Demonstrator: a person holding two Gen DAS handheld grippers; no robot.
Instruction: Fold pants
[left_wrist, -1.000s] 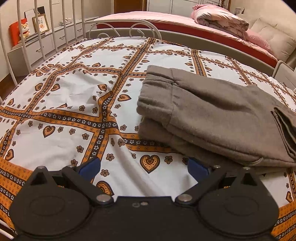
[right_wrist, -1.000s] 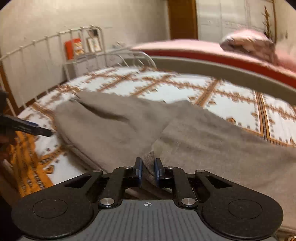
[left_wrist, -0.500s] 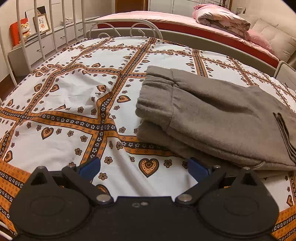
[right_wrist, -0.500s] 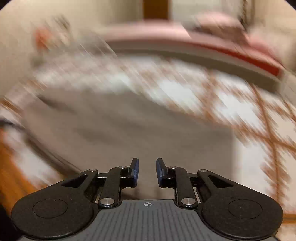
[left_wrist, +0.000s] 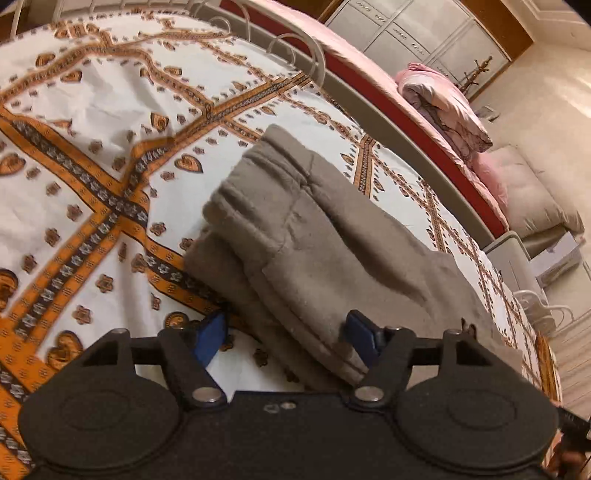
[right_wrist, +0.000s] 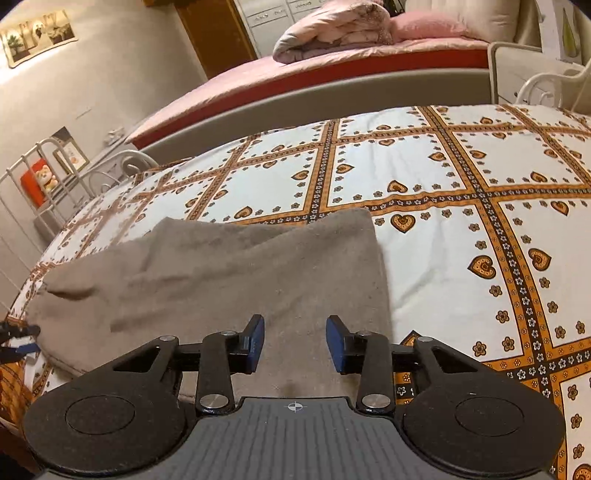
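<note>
Pants (left_wrist: 332, 258) are lying folded on the bed (left_wrist: 92, 147). You're holding both left gripper (left_wrist: 286, 338) and right gripper (right_wrist: 294, 344) wide open, gripping nothing. Probably finishing; next, check edges or another fold.

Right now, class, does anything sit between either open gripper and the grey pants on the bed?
Nothing visible does. The left gripper is open, with the edge of the pants already between its fingers. The right gripper hangs open directly over the pants. Only the patterned bedsheet lies around them.
</note>
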